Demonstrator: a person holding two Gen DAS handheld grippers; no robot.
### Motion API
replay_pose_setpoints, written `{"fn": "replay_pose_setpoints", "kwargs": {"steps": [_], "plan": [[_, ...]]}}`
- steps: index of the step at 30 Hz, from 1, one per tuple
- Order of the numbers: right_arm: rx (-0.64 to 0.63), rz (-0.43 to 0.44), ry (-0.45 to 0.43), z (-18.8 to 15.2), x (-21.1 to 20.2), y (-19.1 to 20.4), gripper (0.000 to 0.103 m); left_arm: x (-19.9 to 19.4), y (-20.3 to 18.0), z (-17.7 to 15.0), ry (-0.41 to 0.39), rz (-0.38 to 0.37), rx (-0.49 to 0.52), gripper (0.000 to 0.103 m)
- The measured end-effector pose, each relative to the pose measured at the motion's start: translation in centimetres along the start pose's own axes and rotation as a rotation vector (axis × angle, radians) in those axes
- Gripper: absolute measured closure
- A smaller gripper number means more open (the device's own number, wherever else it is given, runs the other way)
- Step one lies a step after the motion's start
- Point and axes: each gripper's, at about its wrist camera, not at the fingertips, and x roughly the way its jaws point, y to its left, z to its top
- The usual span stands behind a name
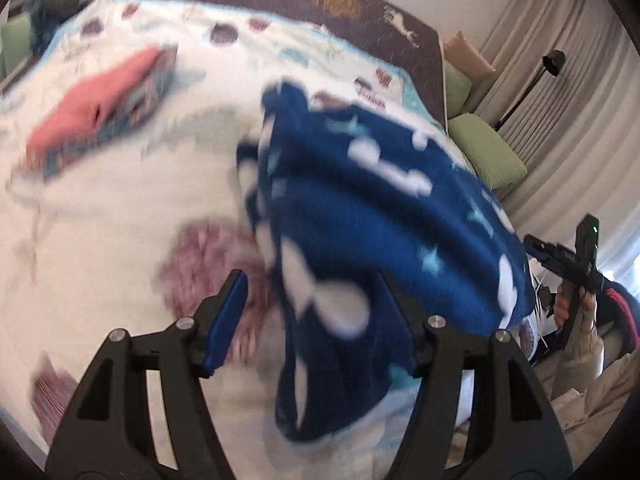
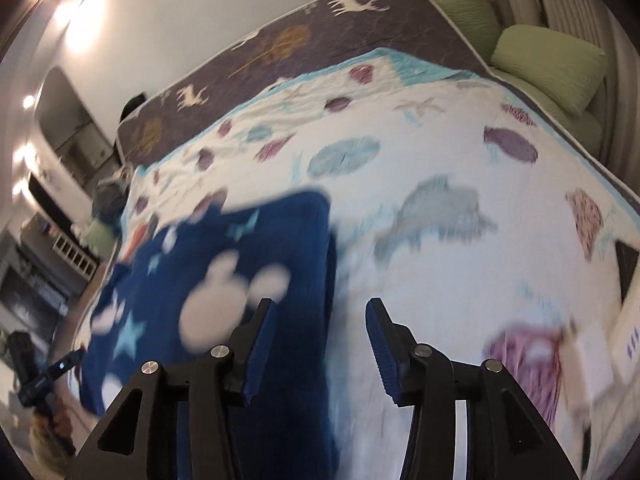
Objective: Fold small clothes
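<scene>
Now both grippers are released, the left gripper [image 1: 316,320] and right gripper [image 2: 320,344] each gaping over the quilt [image 2: 460,264]. Just ahead lies the blue garment [image 1: 360,216]; a pink stack [image 1: 104,104] sits farther left.

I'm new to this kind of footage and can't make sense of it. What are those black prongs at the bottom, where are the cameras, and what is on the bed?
The black prongs are the two fingers of handheld grippers; a person carries one in each hand. Each picture comes from a wide-angle camera on a gripper, looking along its fingers. The left gripper and right gripper both stand open, and neither clamps anything. On the patterned white quilt lies a navy garment with white and pale blue shapes, blurred by motion. Further off lies a pink folded garment. In the left view, the person's other hand holds the right tool.
</scene>
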Motion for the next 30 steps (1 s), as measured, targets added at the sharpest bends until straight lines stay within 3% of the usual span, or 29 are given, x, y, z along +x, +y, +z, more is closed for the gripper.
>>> {"fn": "replay_pose_setpoints", "kwargs": {"steps": [1, 2, 5, 7, 9, 12, 14, 16, 19, 20, 24, 25, 26, 27, 29, 30], "plan": [[-0.006, 0.005, 0.009, -1.0, -0.1, 0.3, 0.052, 0.3, 0.3, -0.7, 0.006, -0.022, -0.027, 0.052], [-0.01, 0.011, 0.021, -2.1, -0.3, 0.6, 0.052, 0.4, 0.3, -1.1, 0.011, -0.06, -0.04, 0.076], [-0.023, 0.033, 0.055, -4.7, -0.7, 1.5, 0.051, -0.6, -0.5, -1.5, -0.018, -0.055, -0.031, 0.086], [-0.032, 0.012, 0.065, -5.4, -0.7, 1.9, 0.051, -2.6, -0.8, -1.3, -0.053, -0.091, -0.028, 0.092], [-0.03, -0.017, 0.066, -5.8, -1.0, 1.9, 0.051, -4.2, -0.8, -1.4, -0.062, -0.126, -0.019, 0.092], [-0.009, -0.007, 0.045, -6.0, -1.8, 1.6, 0.051, -4.2, -0.6, -2.7, -0.028, -0.039, 0.045, 0.092], [-0.006, -0.016, 0.045, -6.3, -1.8, 1.4, 0.051, -2.2, 0.9, -4.3, 0.035, -0.008, 0.021, 0.091], [0.002, -0.03, 0.061, -6.7, -1.3, 1.2, 0.052, -1.0, 2.2, -5.4, 0.035, -0.039, -0.048, 0.09], [0.008, -0.032, 0.053, -6.9, -1.3, 1.2, 0.087, -2.0, 1.9, -5.3, 0.01, -0.043, -0.055, 0.091], [-0.004, -0.056, 0.032, -6.9, -1.8, 1.4, 0.092, -2.3, 1.5, -5.3, 0.013, -0.026, -0.034, 0.091], [0.007, -0.068, 0.027, -6.7, -2.9, 0.9, 0.09, -3.8, -0.2, -5.0, 0.014, 0.064, 0.076, 0.091], [0.01, -0.084, 0.057, -6.6, -2.6, 0.6, 0.082, -4.5, -0.4, -4.4, -0.006, 0.083, 0.083, 0.091], [0.018, -0.109, 0.079, -6.3, -2.4, 0.1, 0.067, -5.2, -0.4, -3.6, -0.036, 0.099, 0.085, 0.091], [0.025, -0.12, 0.074, -5.7, -2.5, -0.1, 0.065, -6.0, -0.6, -2.5, -0.086, 0.113, 0.09, 0.089], [-0.012, -0.133, 0.046, -4.1, -3.0, 0.6, 0.065, -7.5, -1.3, -0.1, -0.185, 0.148, 0.129, 0.07], [-0.065, -0.14, 0.017, -2.7, -3.4, 1.6, 0.064, -7.6, -1.8, 1.4, -0.221, 0.183, 0.15, 0.049]]}}
